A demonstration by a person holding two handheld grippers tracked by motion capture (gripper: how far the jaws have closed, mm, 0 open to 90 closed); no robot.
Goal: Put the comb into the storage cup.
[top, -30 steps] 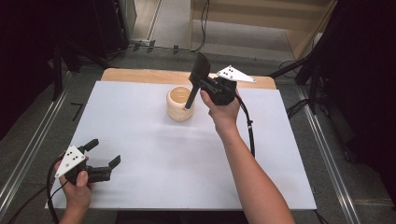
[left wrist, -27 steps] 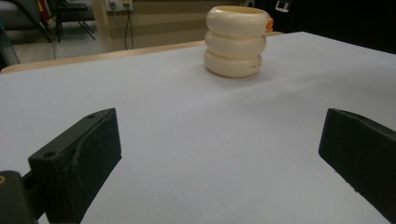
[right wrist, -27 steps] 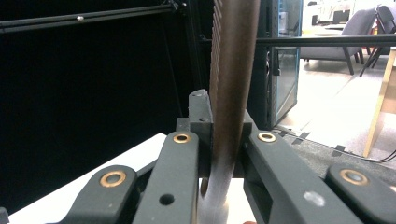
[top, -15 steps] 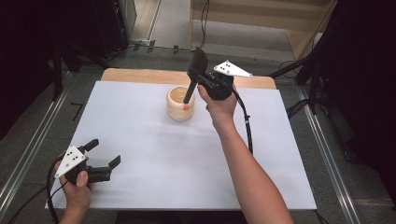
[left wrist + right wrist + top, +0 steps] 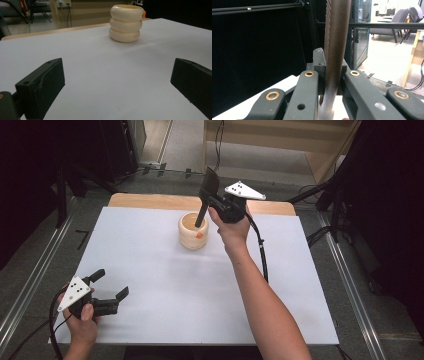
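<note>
A cream ribbed holder (image 5: 193, 231) (image 5: 125, 23) stands on the white table top (image 5: 150, 270), toward the far middle. It has a small orange piece (image 5: 199, 235) on its rim. A dark slotted spatula (image 5: 207, 187) (image 5: 336, 37) is tilted with its head up and its lower end inside the holder. My right gripper (image 5: 220, 205) (image 5: 334, 82) is shut on its shaft just above the rim. At the near left corner my left gripper (image 5: 112, 282) (image 5: 117, 80) is open, low over the table, with nothing between its jaws, pointing toward the holder.
A wooden strip (image 5: 150, 200) runs along the table's far edge. Metal rails (image 5: 35, 280) flank both sides. The right gripper's cable (image 5: 261, 255) trails across the table beside the forearm. Dark stands and cables lie on the floor beyond.
The right gripper has shifted slightly left and away with the spatula, whose head now stands a little higher. The left gripper has stayed where it was.
</note>
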